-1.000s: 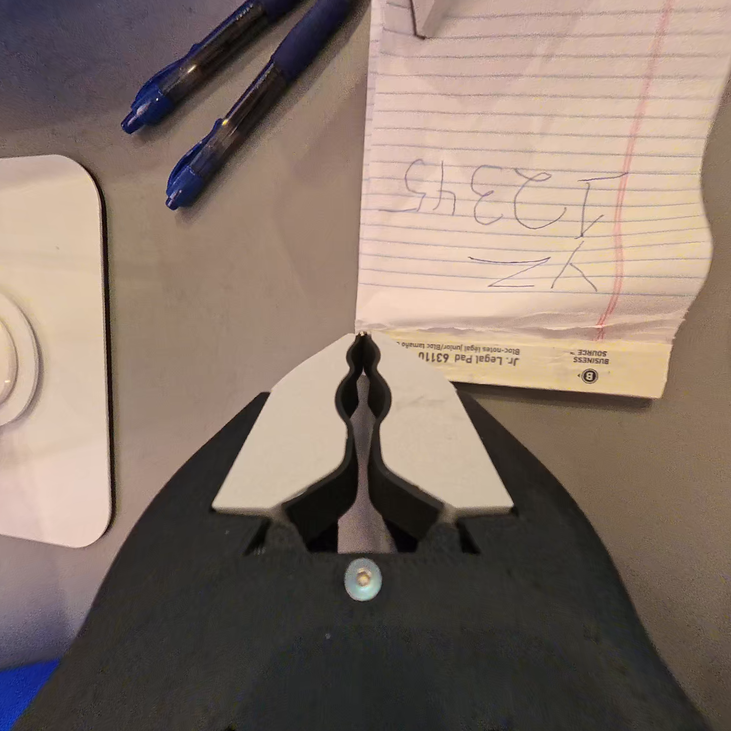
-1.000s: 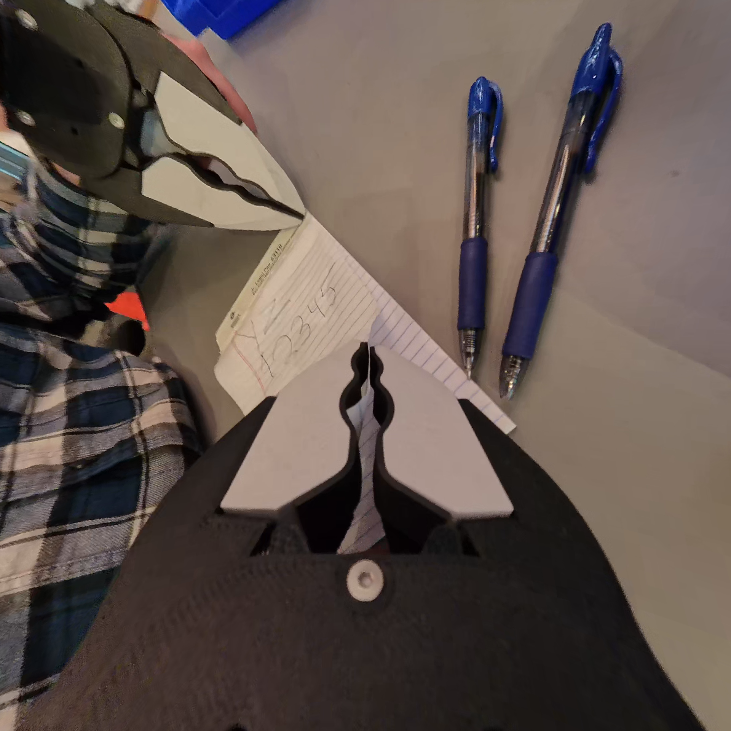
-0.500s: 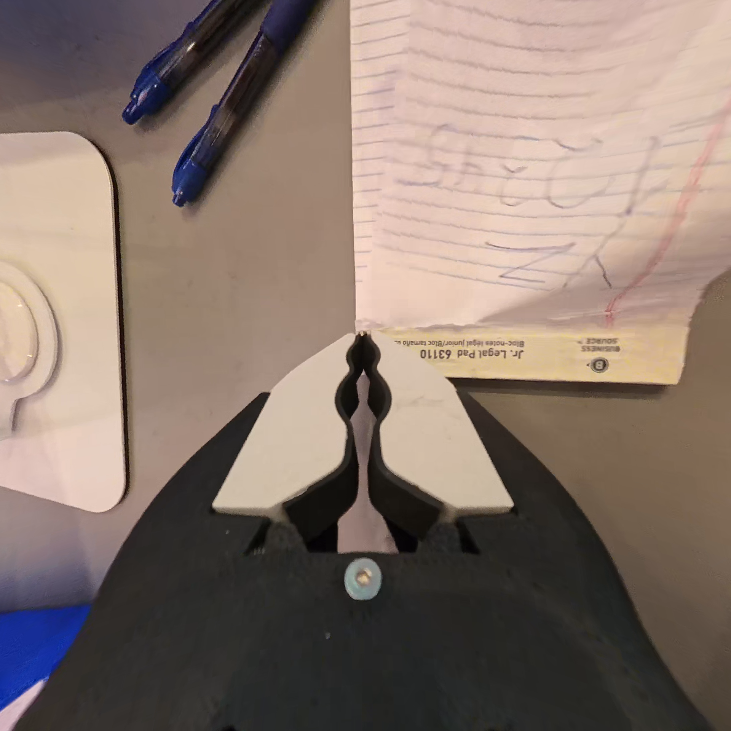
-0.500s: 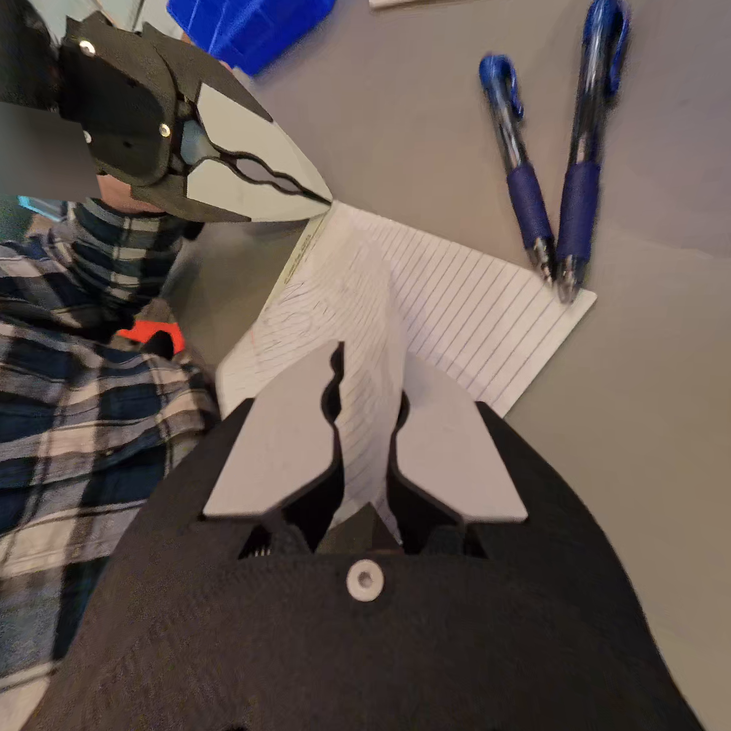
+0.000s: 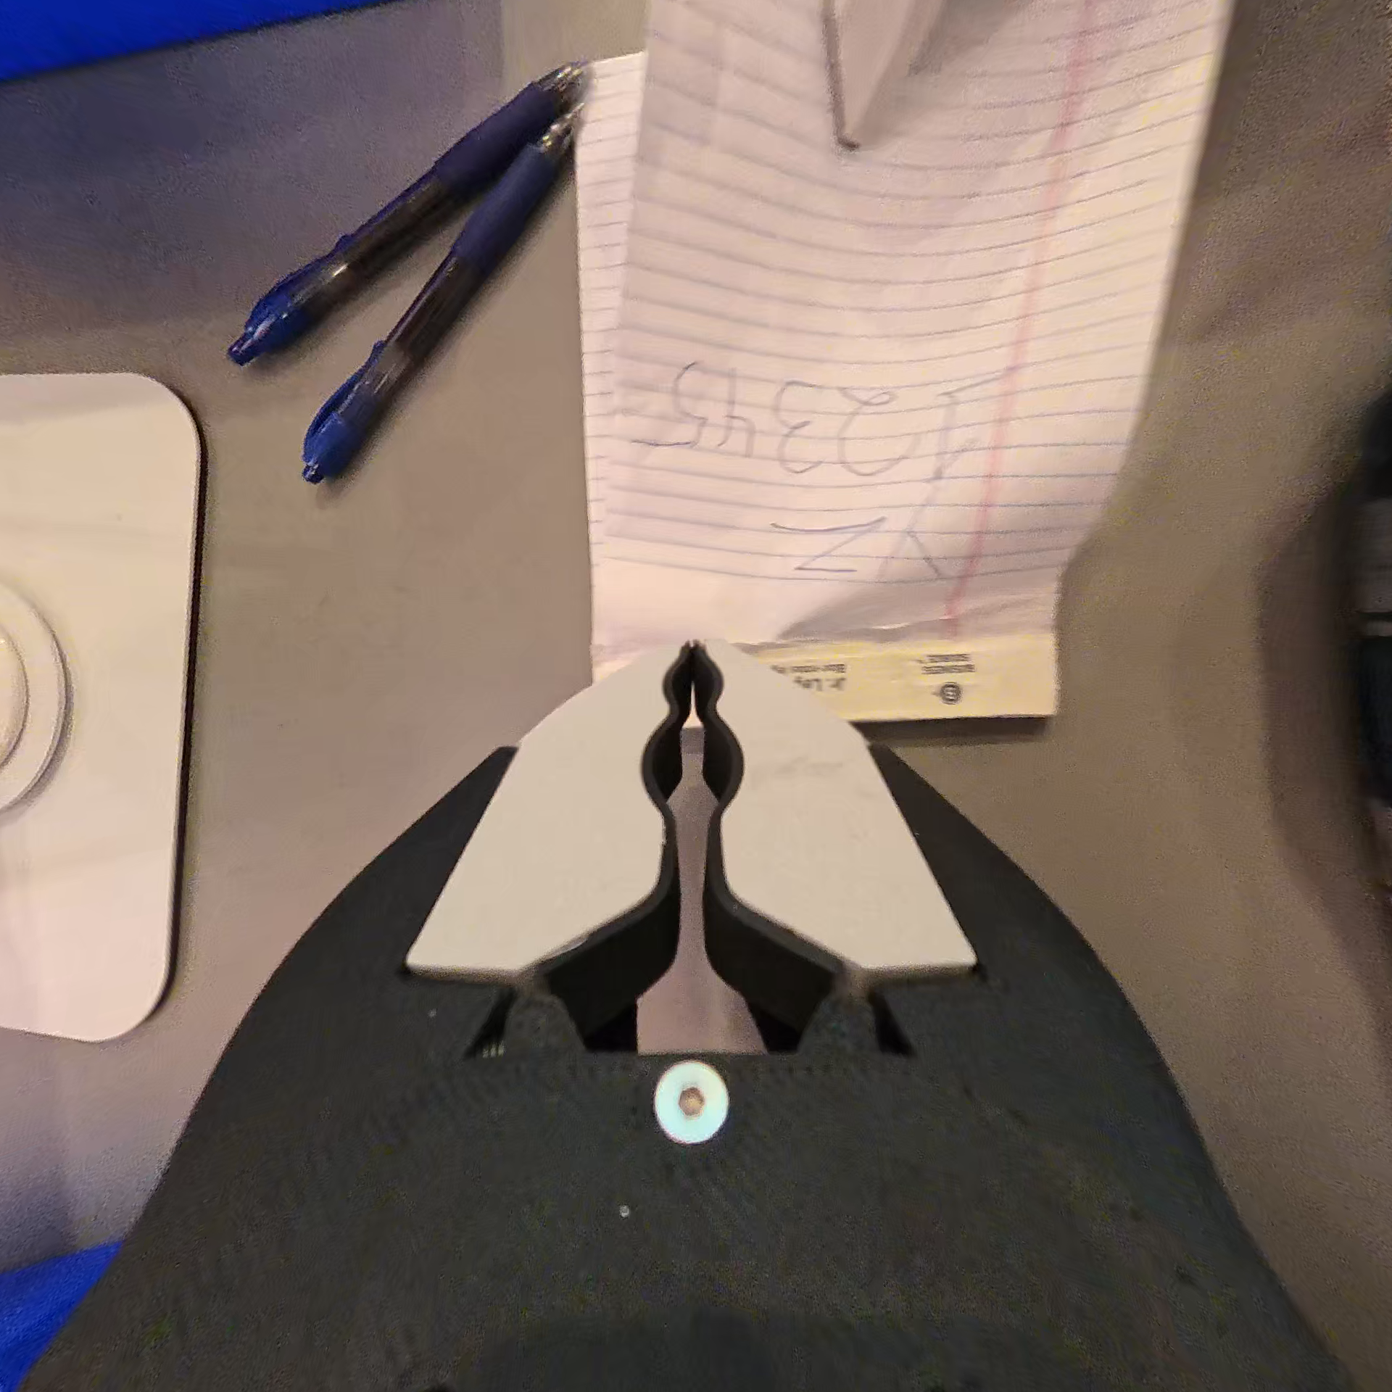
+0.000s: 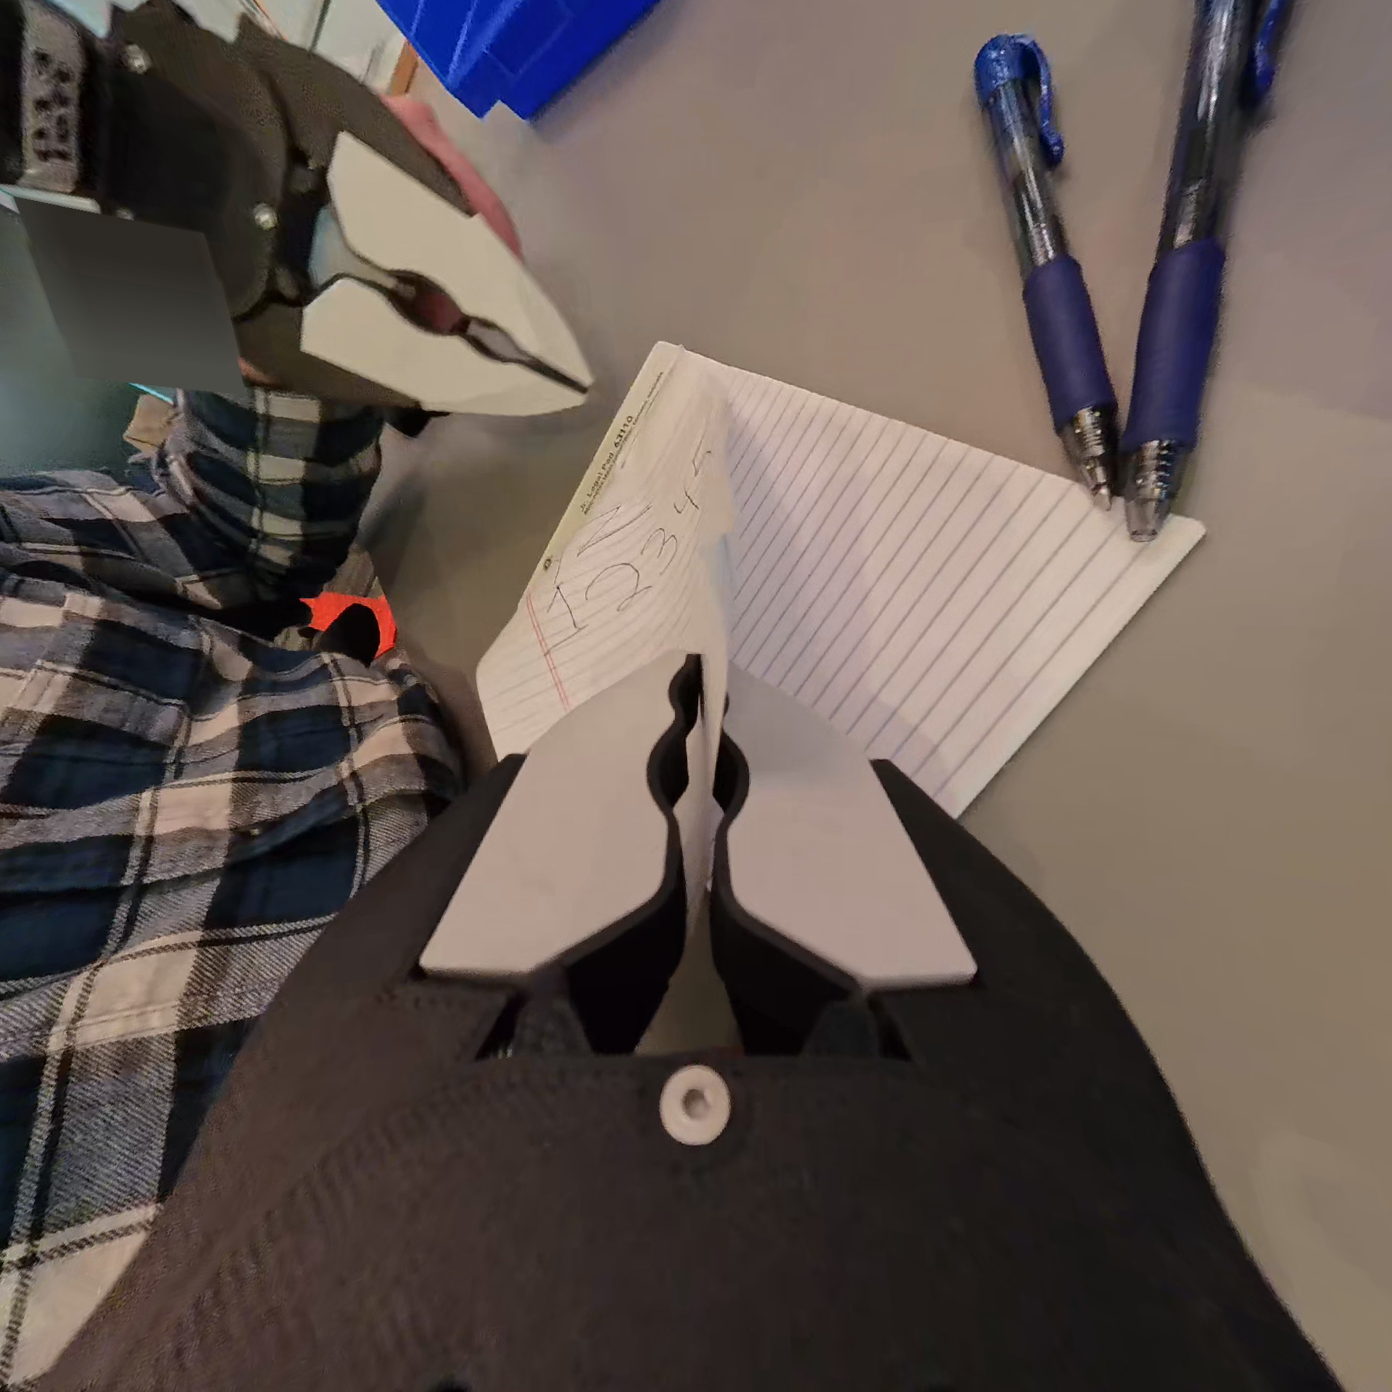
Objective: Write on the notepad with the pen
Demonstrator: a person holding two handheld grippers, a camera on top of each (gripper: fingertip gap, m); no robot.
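We note handwritten pen marks on the lifted top sheet [image 6: 640, 557] of the notepad [image 5: 972, 685], and small print with a round logo on its yellowish binding strip [image 5: 941, 682].

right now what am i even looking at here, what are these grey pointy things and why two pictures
Each picture comes from a camera mounted on a handheld gripper, a tool a person squeezes; the grey wedges are its jaws. One view looks along the left gripper, jaws closed, its tip at the top edge of the notepad. The other looks along the right gripper, jaws pinching the written top sheet and lifting it off the blank page beneath. Two blue pens lie on the grey table, tips at the pad's corner. A white mat lies to one side. Nobody holds a pen.
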